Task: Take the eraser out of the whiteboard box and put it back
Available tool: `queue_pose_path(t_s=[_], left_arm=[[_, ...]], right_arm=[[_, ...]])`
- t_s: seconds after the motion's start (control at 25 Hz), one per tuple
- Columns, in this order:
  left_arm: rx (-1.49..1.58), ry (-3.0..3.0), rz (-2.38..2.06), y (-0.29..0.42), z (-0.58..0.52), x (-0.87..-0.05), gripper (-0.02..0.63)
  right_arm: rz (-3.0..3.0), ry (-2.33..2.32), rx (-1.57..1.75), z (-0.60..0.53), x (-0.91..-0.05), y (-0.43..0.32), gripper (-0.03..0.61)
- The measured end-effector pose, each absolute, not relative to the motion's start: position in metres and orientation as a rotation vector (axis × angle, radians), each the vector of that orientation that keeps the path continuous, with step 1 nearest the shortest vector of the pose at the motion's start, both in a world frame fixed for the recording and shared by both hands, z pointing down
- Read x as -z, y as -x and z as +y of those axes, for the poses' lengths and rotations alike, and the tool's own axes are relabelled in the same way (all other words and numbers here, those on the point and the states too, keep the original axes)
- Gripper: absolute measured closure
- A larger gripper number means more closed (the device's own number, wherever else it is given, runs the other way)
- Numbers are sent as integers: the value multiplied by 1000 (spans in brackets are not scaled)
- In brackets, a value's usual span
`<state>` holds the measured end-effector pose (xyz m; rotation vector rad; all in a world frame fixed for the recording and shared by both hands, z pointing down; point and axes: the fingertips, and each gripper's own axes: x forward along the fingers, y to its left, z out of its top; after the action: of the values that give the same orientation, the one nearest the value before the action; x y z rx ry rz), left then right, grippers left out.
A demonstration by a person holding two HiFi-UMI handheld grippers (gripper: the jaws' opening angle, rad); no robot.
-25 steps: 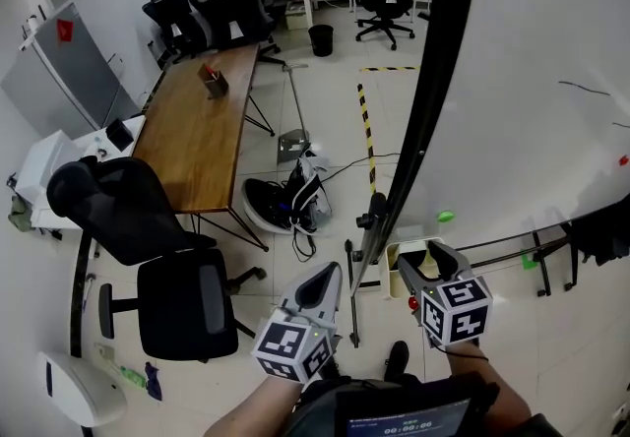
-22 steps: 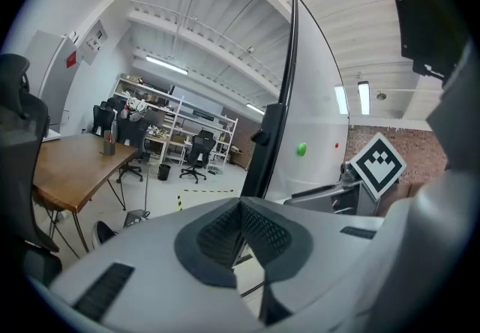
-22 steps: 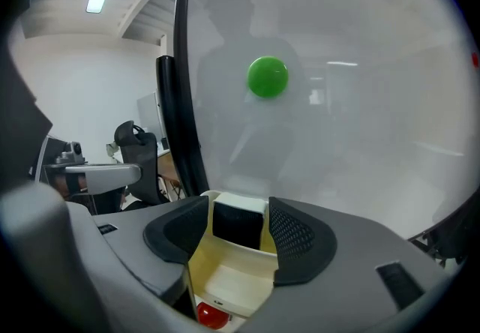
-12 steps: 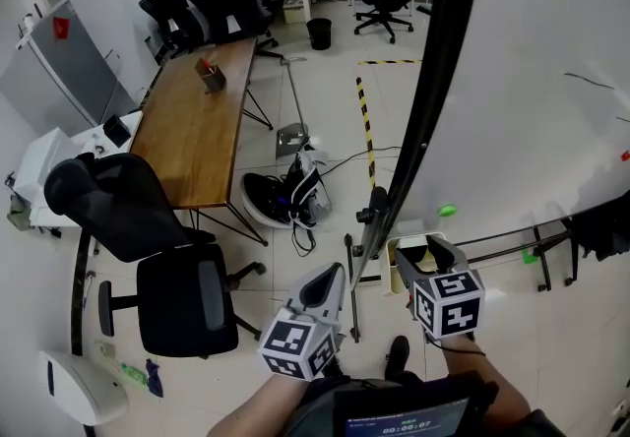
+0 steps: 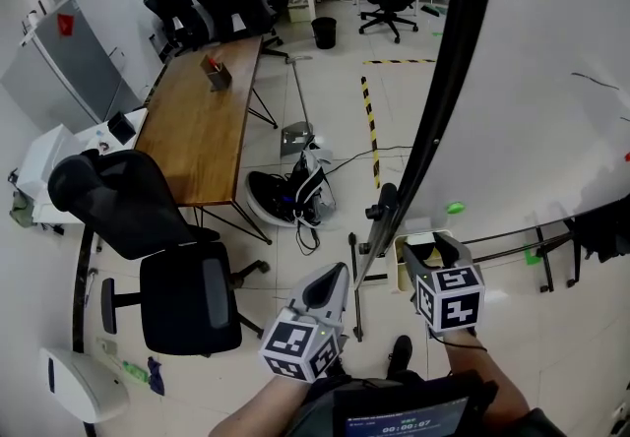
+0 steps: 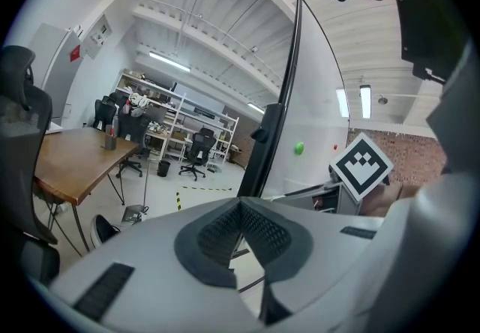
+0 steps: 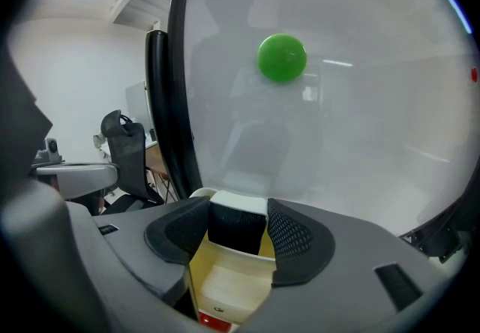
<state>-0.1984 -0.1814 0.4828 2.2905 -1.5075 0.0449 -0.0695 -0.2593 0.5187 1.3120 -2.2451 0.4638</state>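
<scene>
My right gripper (image 5: 434, 247) is held at the cream whiteboard box (image 5: 402, 265), which hangs at the lower edge of the whiteboard (image 5: 536, 81). In the right gripper view the jaws are shut on the eraser (image 7: 236, 225), a black felt block with a white back, just above the box's open yellowish inside (image 7: 225, 279). A green magnet (image 7: 282, 58) sticks to the whiteboard above. My left gripper (image 5: 335, 280) hangs left of the box, over the floor. Its pads (image 6: 225, 234) meet at the tip with nothing between them.
The whiteboard's black frame (image 5: 443, 100) runs down to the box. A black office chair (image 5: 148, 228) and a long wooden table (image 5: 202, 120) stand to the left. A bag with cables (image 5: 290, 199) and yellow-black tape (image 5: 371, 130) lie on the floor ahead.
The right gripper has stayed at the box, shifting only slightly. The left gripper has hardly moved; the head view has drifted a little.
</scene>
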Motion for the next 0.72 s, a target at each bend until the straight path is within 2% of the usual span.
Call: queue_pose_path(t_s=[0.28,0.72], left_arm=[[-19,-2306,-1535,206,-185,-459,591],[41,-2421,-1555,181,-179,-391,591]], right_arm=[[-2320,-1344,-487,-264,-492,61,308],[-2557,-1403,-338,-231,-380,30,310]])
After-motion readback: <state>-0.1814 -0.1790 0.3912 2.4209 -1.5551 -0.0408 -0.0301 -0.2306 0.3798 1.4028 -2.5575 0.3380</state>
